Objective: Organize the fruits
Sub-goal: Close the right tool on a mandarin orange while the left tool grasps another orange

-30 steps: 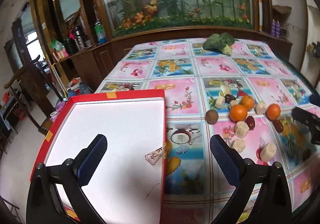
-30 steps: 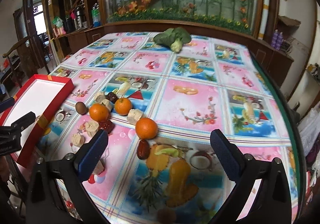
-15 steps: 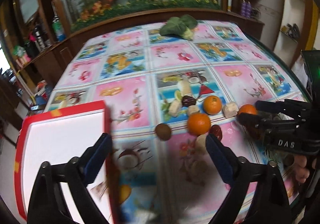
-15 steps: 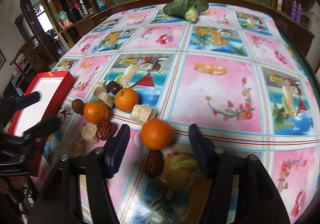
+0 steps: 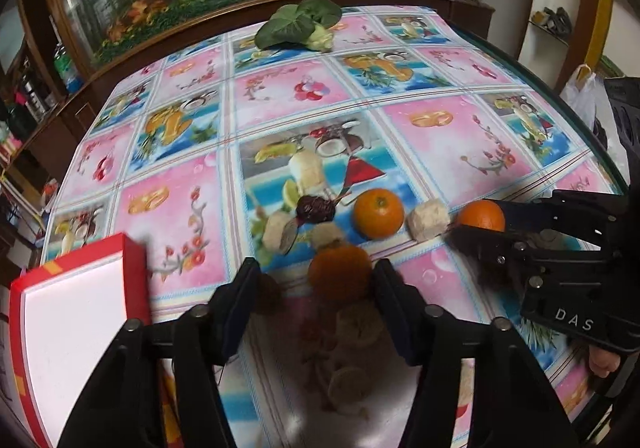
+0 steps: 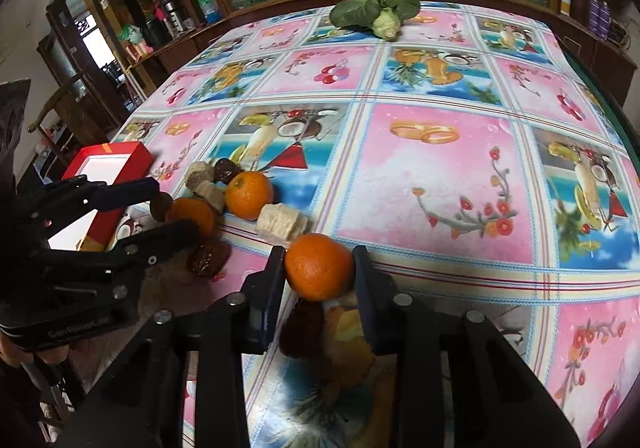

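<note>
Both tools are low over the counter (image 6: 440, 176), which wears a glossy pink and blue fruit-print cloth. On my right tool (image 6: 319, 268) the two blue-padded fingers stand on each side of a round orange mandarin (image 6: 319, 266); the pads look to touch its skin, but I cannot tell if they truly press it. My left tool (image 5: 314, 288) has its fingers wider apart around a second, blurred orange mandarin (image 5: 339, 271), with a free gap on its left side, and a small brown round fruit (image 5: 267, 293) sits just beside the left pad. Between the two tools lie a third orange mandarin (image 5: 379, 213), a pale beige cut chunk (image 5: 428, 224), a dark wrinkled red date (image 5: 315, 208) and more beige pieces. At the left counter edge stands a flat red box with white inside (image 5: 76, 328). Far away rests a green leafy vegetable (image 6: 376, 8).
</note>
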Demonstrator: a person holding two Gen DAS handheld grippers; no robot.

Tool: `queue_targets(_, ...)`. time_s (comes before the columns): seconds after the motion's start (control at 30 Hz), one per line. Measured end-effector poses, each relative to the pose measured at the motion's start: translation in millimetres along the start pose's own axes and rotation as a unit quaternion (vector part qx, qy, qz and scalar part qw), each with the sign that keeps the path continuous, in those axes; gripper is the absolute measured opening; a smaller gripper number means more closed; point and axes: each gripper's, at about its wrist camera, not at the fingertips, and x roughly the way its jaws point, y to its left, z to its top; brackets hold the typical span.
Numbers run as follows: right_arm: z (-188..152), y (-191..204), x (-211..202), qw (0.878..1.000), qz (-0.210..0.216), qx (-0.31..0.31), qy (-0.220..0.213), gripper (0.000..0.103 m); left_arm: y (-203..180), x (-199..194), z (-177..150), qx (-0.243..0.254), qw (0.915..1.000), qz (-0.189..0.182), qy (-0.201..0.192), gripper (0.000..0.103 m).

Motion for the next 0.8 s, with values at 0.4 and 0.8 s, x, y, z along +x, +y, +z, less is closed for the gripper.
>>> queue_targets(0.4, 4.0, -17.0, -9.6, 0.999, 0.006, 0.047, -0.017, 0.036, -4.6, 7.7, 5.4, -0.004, 0.999, -0.044, 0.011, 0.045)
queue_targets(0.8, 4.4, -15.7, -17.7, 0.998, 0.01, 0.045, -0.043, 0.036, -3.5, 4.6, 1.9, -0.005, 0.9994, -0.035, 0.001, 0.034)
